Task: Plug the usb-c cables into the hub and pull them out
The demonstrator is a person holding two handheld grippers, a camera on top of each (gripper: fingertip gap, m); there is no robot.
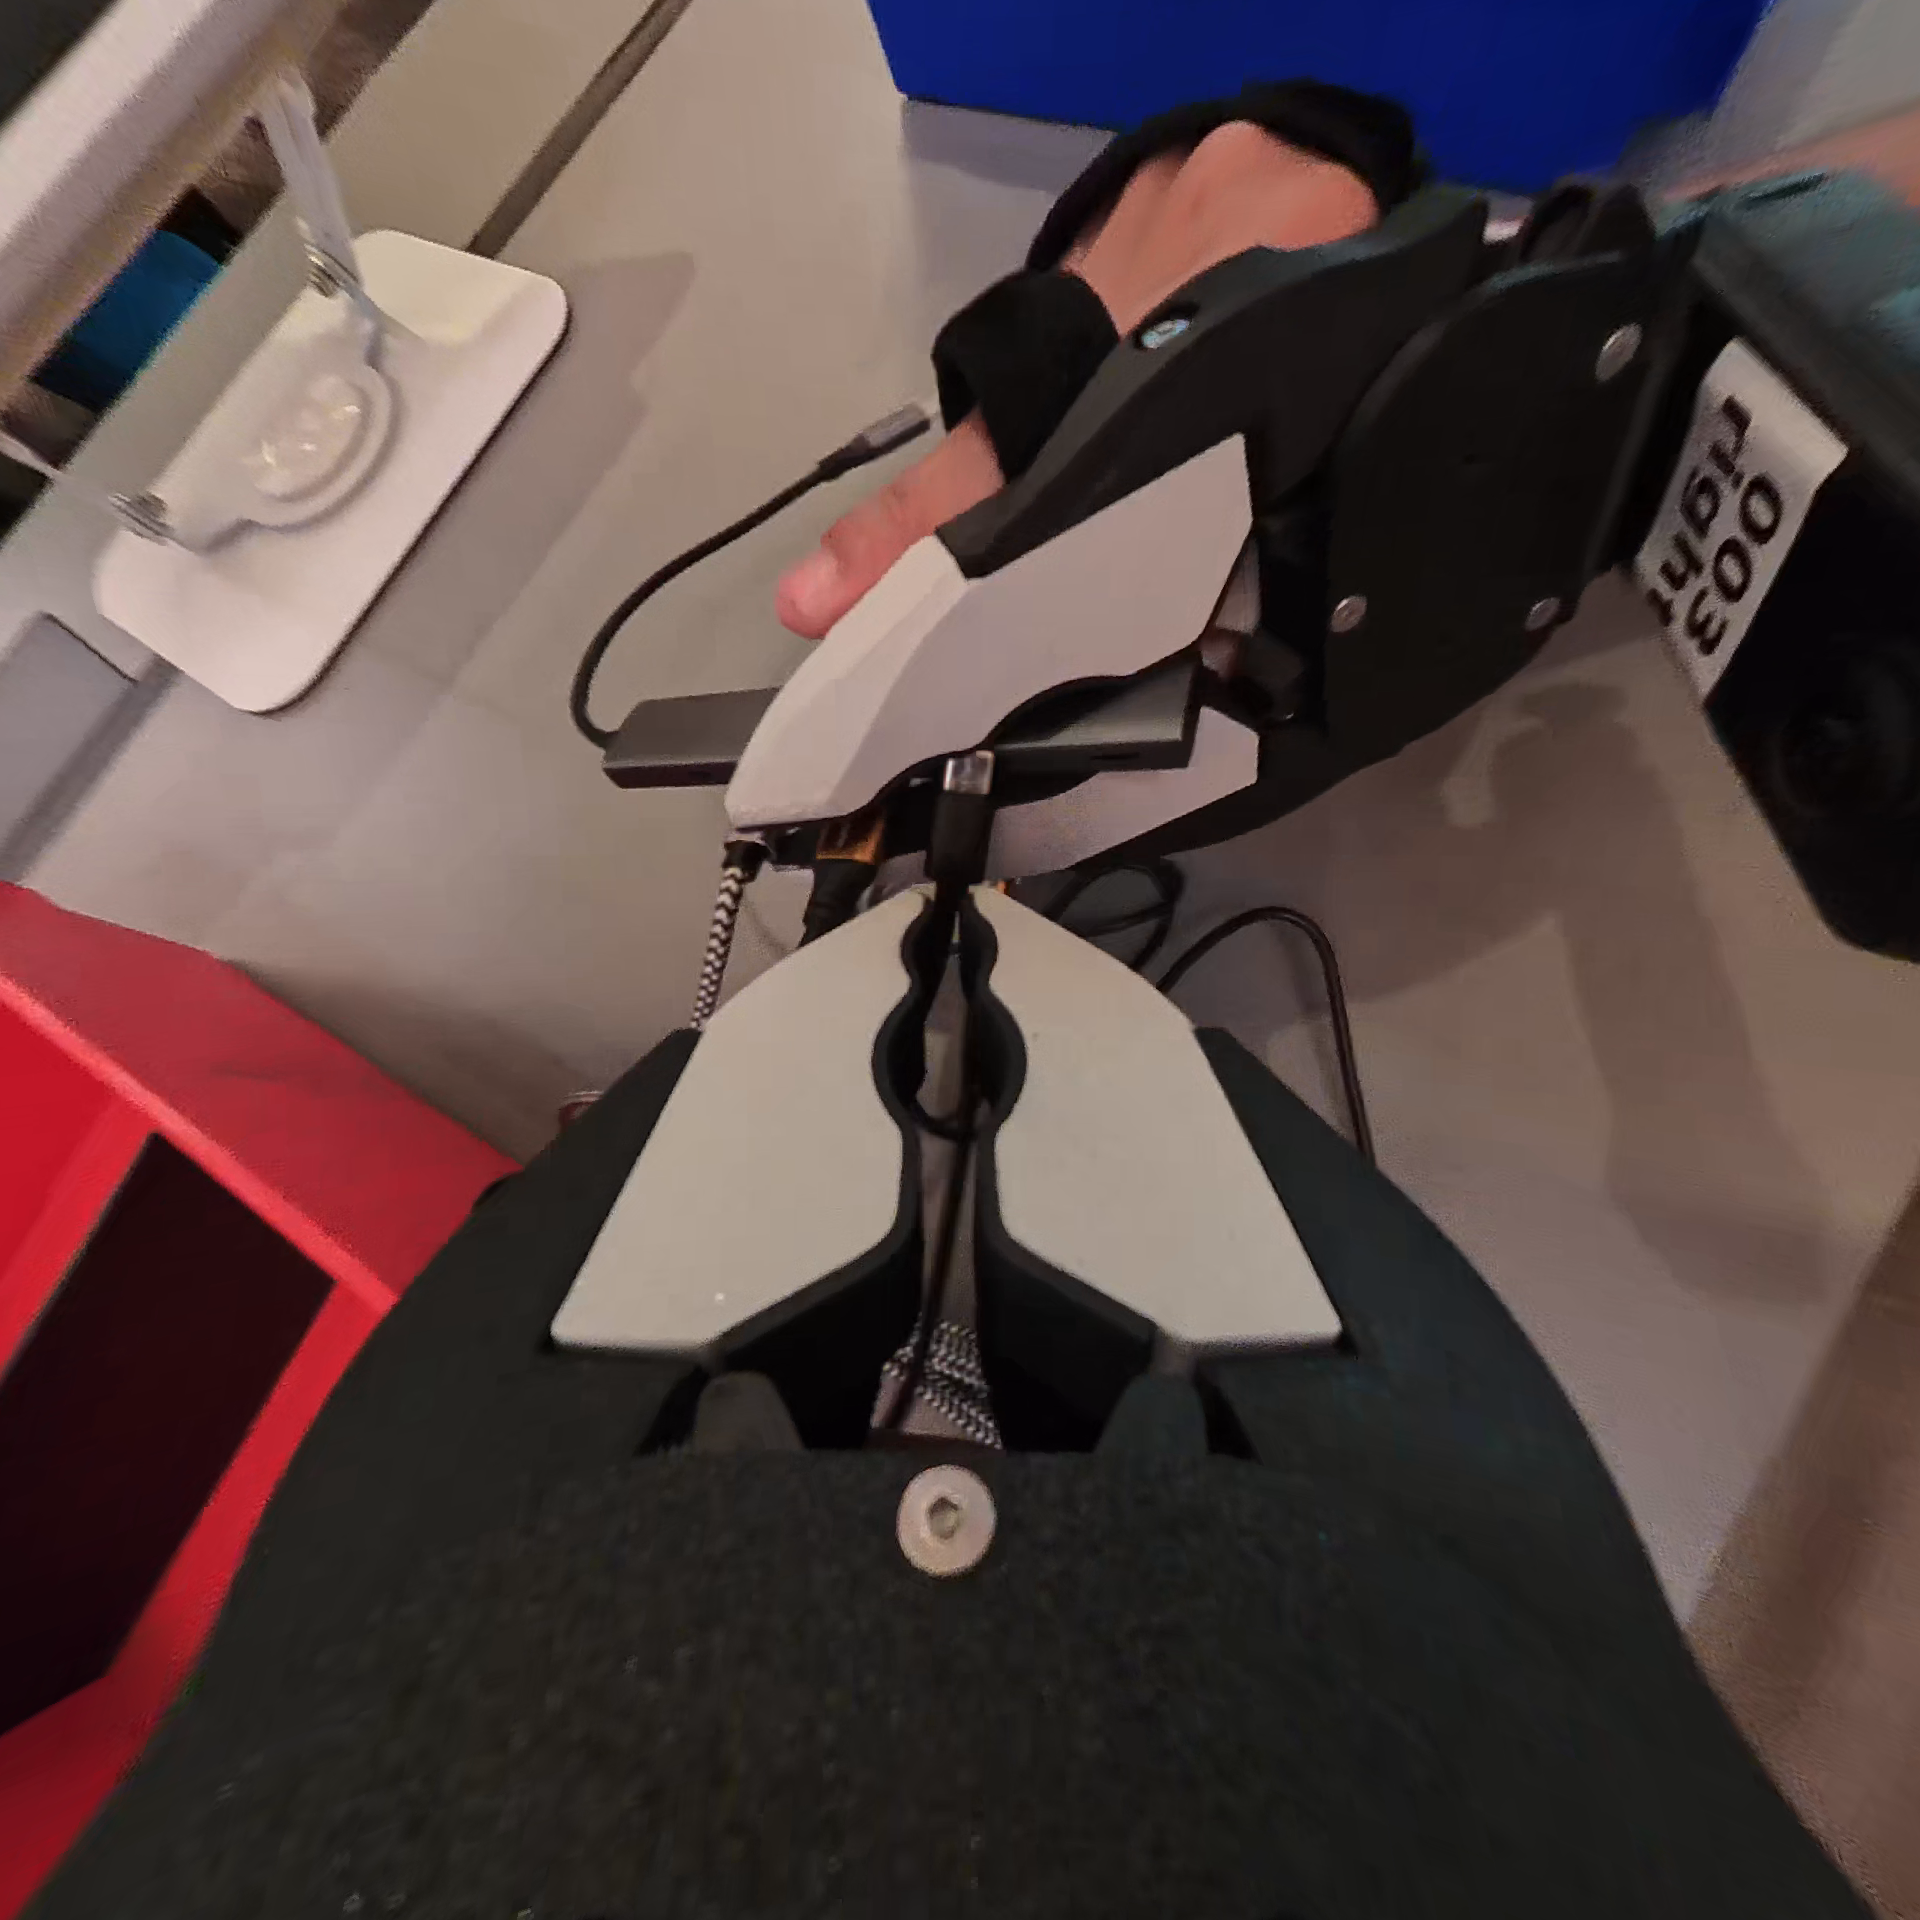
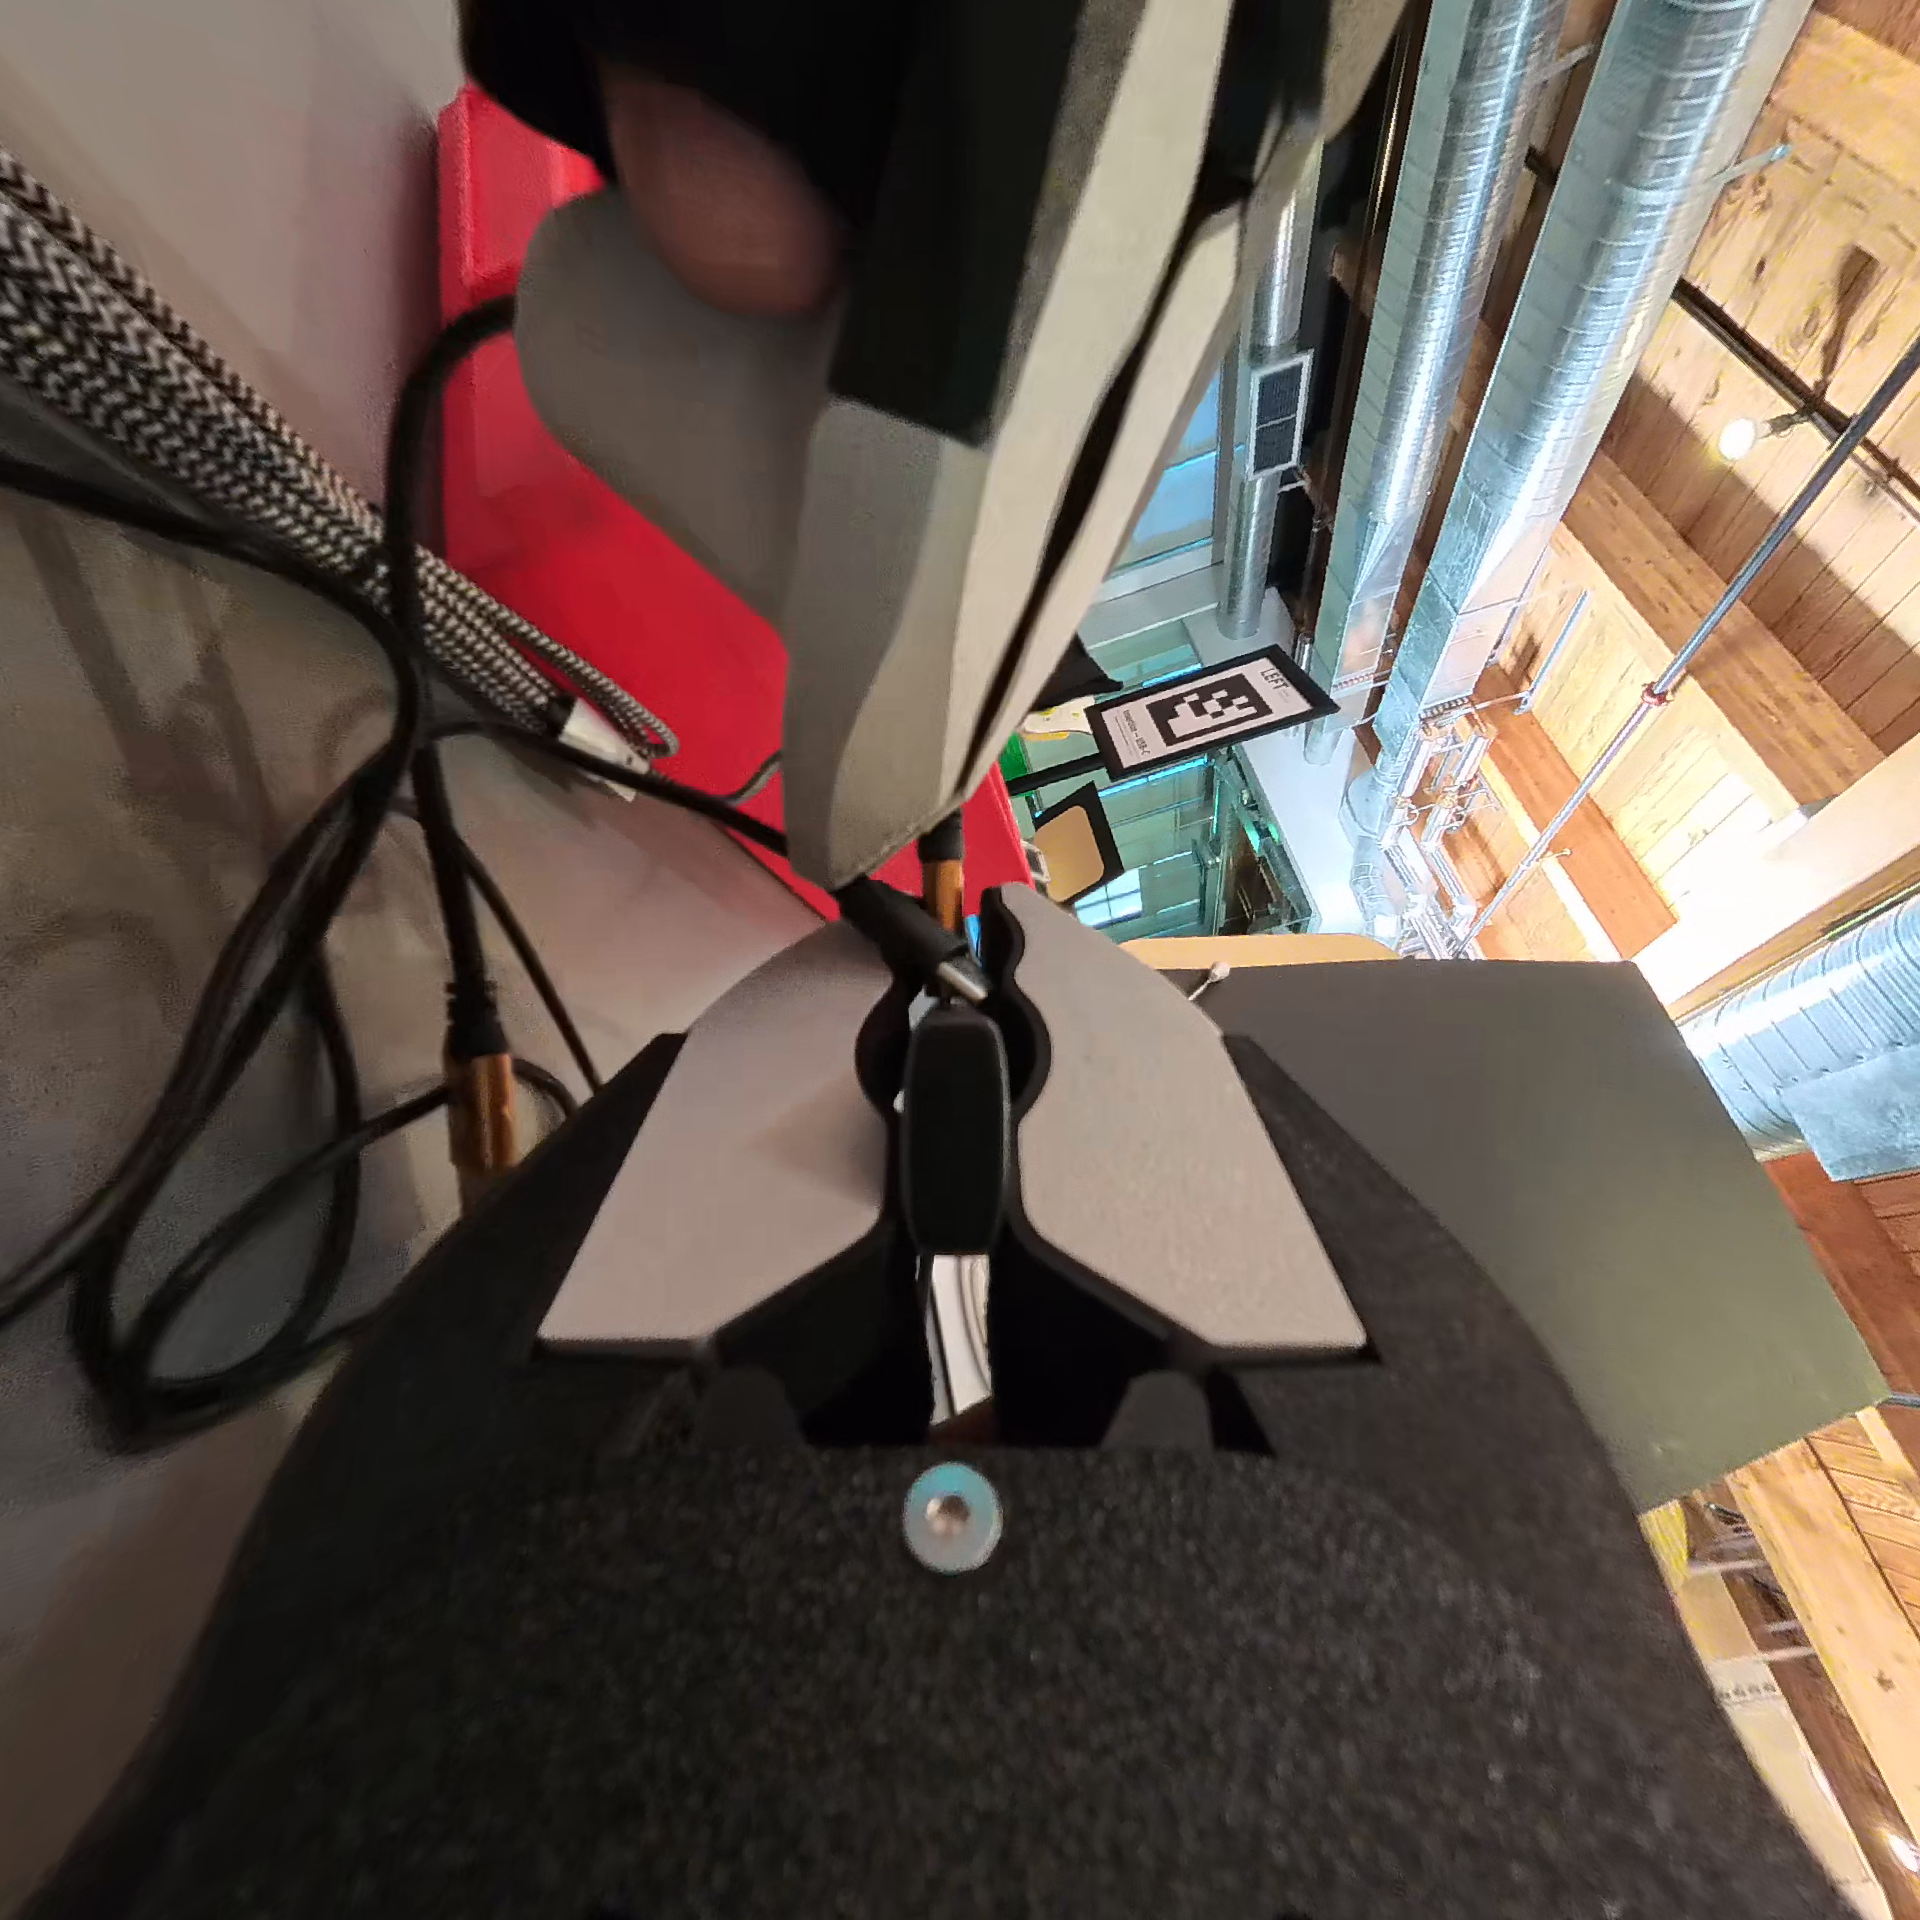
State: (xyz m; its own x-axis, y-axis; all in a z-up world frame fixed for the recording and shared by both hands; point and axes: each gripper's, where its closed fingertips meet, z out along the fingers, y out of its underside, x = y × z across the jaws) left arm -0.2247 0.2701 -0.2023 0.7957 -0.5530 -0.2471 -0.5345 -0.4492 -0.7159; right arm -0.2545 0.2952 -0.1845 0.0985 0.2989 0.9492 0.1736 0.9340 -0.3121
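Sprawling cables (image 2: 208, 436) across grey tabletop (image 1: 1558, 1039); timber ceiling (image 2: 1766, 312).

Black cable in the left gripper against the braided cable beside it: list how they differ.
The black cable is thin and plain; the braided cable is thicker with a black-and-white weave. The black cable is pinched in the left gripper, plug raised toward the hub; the braided cable lies loose on the table. The black cable's plug housing is black, the braided cable's silvery. Both end in a small plug.
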